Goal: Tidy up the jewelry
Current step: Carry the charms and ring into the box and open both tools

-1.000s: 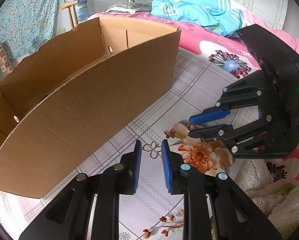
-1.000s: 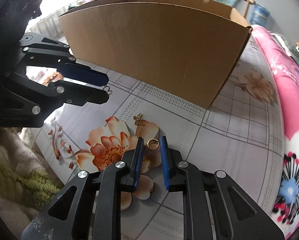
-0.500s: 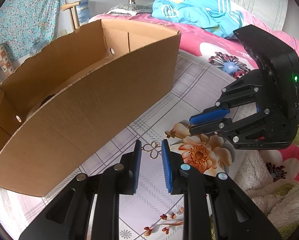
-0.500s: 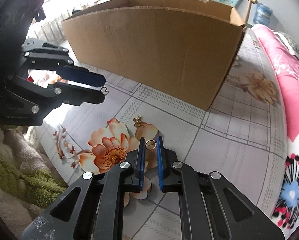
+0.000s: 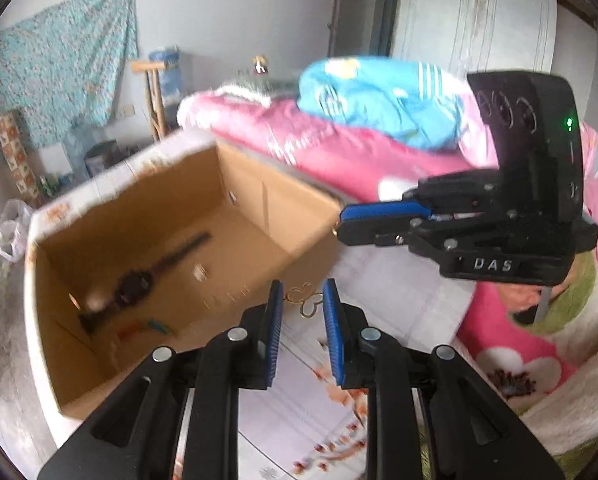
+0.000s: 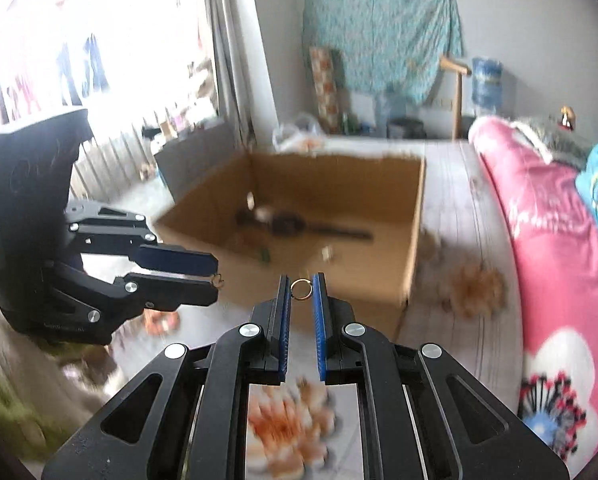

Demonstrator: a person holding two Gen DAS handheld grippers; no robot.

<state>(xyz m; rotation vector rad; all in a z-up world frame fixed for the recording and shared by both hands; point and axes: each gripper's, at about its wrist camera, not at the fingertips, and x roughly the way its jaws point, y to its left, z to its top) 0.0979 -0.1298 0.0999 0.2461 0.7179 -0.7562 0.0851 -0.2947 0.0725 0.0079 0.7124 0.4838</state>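
Both claws, the left claw [image 5: 302,306] clenched on a gold clover charm [image 5: 305,300] and the right claw [image 6: 302,289] on a gold ring [image 6: 301,289], hang just short of the cardboard box [image 6: 331,264], whose open top lies ahead on the far side.

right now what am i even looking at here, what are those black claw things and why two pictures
Those black claws are two hand-held grippers, one in each of a person's hands; no robot arm is involved. Each carries a wide-angle camera looking along its own blue-padded fingers, so you get two pictures of one scene.

One picture is taken from the left gripper, with the right gripper showing at its side. The other is taken from the right gripper, with the left gripper at its side.

The left gripper pinches a gold clover-shaped piece. The right gripper pinches a gold ring.

Ahead is an open cardboard box standing on a flower-print cloth. In it lie a dark watch and some small bits too blurred to name. A pink blanket lies beside.
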